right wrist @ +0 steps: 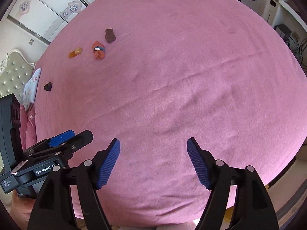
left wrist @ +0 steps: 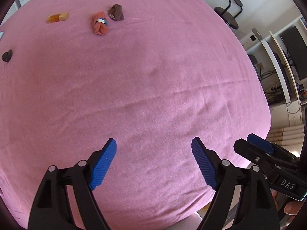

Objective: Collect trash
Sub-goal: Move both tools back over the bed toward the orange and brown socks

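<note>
Pink bed (left wrist: 153, 95) fills both views. Left gripper (left wrist: 153, 161) and right gripper (right wrist: 153, 161) hover over near edge, jaws apart, empty. Trash far across bed: orange bundle (left wrist: 99, 24), brown lump (left wrist: 116, 12), amber bottle (left wrist: 57, 17), dark scrap (left wrist: 7, 55). Step likely reach-out; next needs long approach. Bin unseen; scraps too small to identify.

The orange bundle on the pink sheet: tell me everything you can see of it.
The orange bundle looks like soft rust-orange cloth, perhaps a rolled sock, crumpled and bound round its middle by a white and blue band. It lies flat on the pink sheet, far from both tools. A dark brown crumpled piece lies close beside it, touching or nearly so; an amber bottle with a gold cap lies apart on the other side.
</note>
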`<state>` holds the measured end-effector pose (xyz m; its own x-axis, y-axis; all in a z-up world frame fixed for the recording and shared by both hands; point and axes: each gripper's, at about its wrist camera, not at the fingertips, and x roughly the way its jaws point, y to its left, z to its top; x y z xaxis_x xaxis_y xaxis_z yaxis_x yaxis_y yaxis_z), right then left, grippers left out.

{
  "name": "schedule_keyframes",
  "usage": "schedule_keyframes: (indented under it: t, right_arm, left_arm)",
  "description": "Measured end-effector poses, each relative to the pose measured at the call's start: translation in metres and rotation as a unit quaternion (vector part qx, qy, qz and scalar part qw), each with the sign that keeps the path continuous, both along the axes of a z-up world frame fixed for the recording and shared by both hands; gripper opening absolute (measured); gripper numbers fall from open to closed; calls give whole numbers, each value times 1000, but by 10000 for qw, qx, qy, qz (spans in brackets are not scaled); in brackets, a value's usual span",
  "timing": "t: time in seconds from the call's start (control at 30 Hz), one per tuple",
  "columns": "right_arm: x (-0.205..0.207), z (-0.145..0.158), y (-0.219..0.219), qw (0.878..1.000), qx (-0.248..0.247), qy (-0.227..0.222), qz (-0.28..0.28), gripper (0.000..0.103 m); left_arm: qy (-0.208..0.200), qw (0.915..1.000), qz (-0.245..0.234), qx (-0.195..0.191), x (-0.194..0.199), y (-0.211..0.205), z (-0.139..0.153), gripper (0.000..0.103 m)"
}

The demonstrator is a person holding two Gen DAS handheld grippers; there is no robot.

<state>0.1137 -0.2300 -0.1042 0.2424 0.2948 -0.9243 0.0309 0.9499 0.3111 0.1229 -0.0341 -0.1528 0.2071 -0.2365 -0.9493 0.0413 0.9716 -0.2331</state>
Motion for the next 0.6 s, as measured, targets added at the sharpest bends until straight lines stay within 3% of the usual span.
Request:
schedule_keyframes:
  t: [0.27, 0.6]
  right_arm:
    - [97, -9, 41, 9973, -77, -154, 715, 74]
    - [201, -47, 70, 9943, 4, 13, 1067, 73]
  left_arm:
    - [-121, 9971, 735, 130, 77, 40, -5, 84]
    - [-10, 9883, 1522, 77, 179, 82, -39, 84]
